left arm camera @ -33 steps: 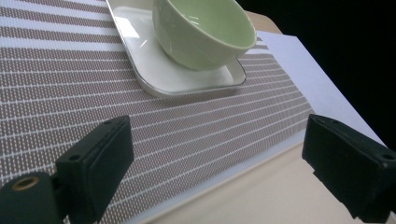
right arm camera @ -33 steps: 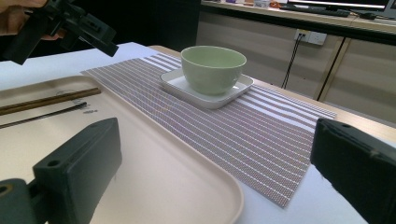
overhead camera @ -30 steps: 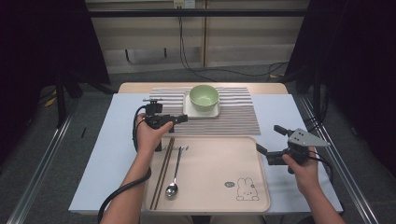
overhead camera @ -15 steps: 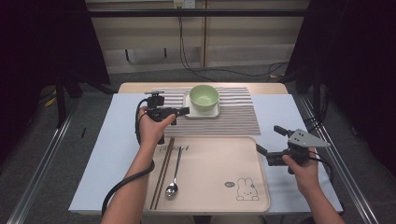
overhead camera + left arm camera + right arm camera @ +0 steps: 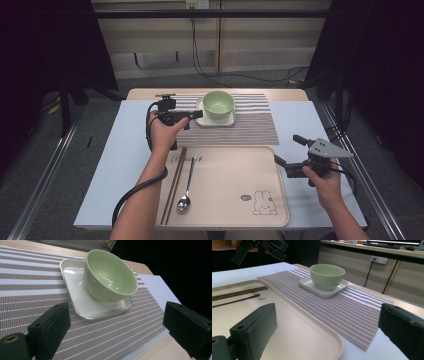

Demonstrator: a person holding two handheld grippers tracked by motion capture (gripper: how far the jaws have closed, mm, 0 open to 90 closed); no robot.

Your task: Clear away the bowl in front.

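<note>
A pale green bowl [image 5: 218,104] stands on a small white square plate [image 5: 216,121] on a striped placemat [image 5: 250,127]. My left gripper [image 5: 195,120] hovers open just left of the plate, above the mat's left part. In the left gripper view the bowl [image 5: 110,275] and plate [image 5: 82,302] lie ahead between the wide-apart jaws, which hold nothing. My right gripper [image 5: 286,149] is open and empty over the right edge of the beige tray [image 5: 230,185]. In the right gripper view the bowl [image 5: 327,275] stands farther off across the mat.
Brown chopsticks [image 5: 174,184] and a metal spoon [image 5: 186,187] lie side by side at the tray's left end. A rabbit drawing [image 5: 262,202] marks the tray's front right corner. White table surface [image 5: 120,150] flanks the tray and the mat.
My left gripper has moved away from the person and to the right, from above the tray's back left corner to beside the plate. The right gripper has stayed put.
</note>
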